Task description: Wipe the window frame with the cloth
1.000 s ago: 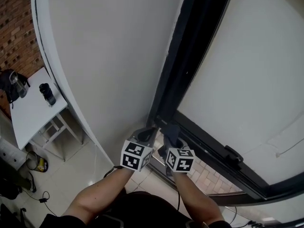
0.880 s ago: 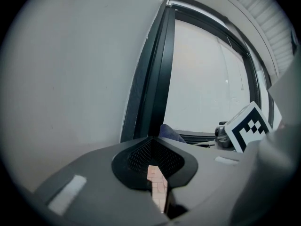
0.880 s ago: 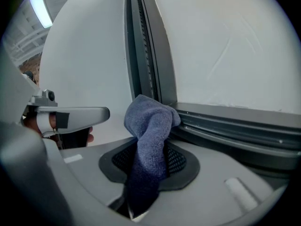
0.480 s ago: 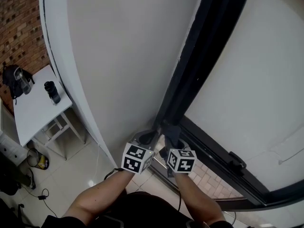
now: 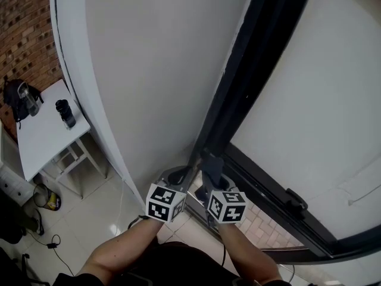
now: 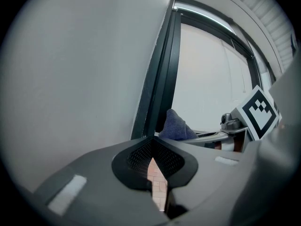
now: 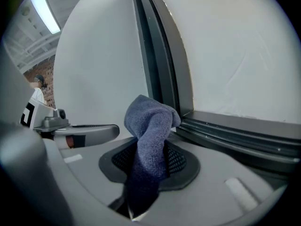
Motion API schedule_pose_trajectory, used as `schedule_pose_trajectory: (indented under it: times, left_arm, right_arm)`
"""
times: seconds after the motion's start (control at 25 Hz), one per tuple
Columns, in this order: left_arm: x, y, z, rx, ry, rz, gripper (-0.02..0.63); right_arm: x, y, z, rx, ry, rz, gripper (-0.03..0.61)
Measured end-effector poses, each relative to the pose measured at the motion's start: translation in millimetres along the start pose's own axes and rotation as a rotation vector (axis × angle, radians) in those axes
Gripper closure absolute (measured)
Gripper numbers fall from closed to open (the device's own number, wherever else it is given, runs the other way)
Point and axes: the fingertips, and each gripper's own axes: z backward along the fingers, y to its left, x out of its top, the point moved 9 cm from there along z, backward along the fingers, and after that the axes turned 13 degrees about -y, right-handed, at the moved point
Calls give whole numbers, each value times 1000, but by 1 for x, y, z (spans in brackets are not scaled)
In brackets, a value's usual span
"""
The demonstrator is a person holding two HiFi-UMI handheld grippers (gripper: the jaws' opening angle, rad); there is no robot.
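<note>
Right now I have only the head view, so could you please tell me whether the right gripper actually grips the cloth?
Observer: Yes. The right gripper has its jaws shut on the blue cloth.
Operator: Thank you. Does the left one hold anything?
Observer: No. The left gripper is shut with nothing between its jaws.
Operator: How much cloth is free to wipe with?
Observer: A folded bunch stands out past the jaw tips, pointing at the bottom corner of the dark window frame. I cannot confirm contact.
</note>
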Motion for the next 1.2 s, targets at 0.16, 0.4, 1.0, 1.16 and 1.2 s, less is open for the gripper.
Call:
schedule_pose_trajectory:
  times: [0.16,0.4,1.0,1.16,1.2]
  left_arm:
    - [1,-2,3,7,-6,4,620]
    - [1,-3,-1,2,10,-29,620]
    - [47,-12,-23,-1,-26,-36,620]
    - [64,-19,-28,-10,-37,-43,620]
    - [69,-21,-29,-10,-43,-42,620]
  right_arm:
    - [-2,0,-2,6,4,1,456]
    - [-7,-10,-26,-9,30,20,456]
    - [38,-16,-31,-18,-14,11,456]
    - [62,-16,-22,-13,-29,18,456]
    - [69,-16,-20,-12,-36,18,456]
